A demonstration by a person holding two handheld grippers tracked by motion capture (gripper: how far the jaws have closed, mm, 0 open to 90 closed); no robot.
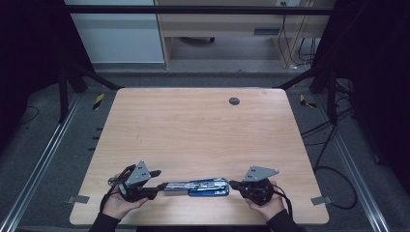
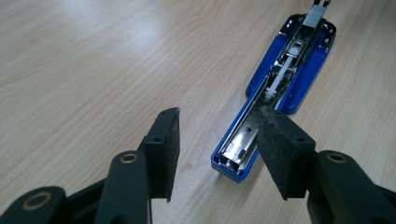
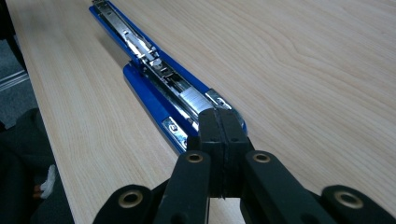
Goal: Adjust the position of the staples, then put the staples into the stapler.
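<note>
Nearest the high camera, at the table's (image 1: 145, 116) near edge, two hands work on a blue stapler (image 1: 200, 186) that lies swung open, flat on the wood, lengthwise between them.

Left of the stapler, the left gripper (image 1: 162, 185) points at its left end. From the high view its jaws blur into the stapler's tip; the left gripper view settles it: the left gripper (image 2: 218, 140) stands released, jaws spread. One pad sits clear of the stapler on bare wood, while the other overlaps the chrome magazine rail just beside the stapler's (image 2: 275, 88) near tip; whether that pad touches the rail I cannot tell. That view also shows the white pusher and spring inside the open channel, detail the high view loses.

Right of the stapler, the right gripper (image 1: 233, 183) meets its right end. The right gripper view shows the right gripper (image 3: 219, 123) clenched, pads pressed together with nothing seen between them, their tips at the stapler's (image 3: 154, 77) near end, over the row of staples in the channel. A dark sleeve lies off the table edge beside the stapler.
</note>
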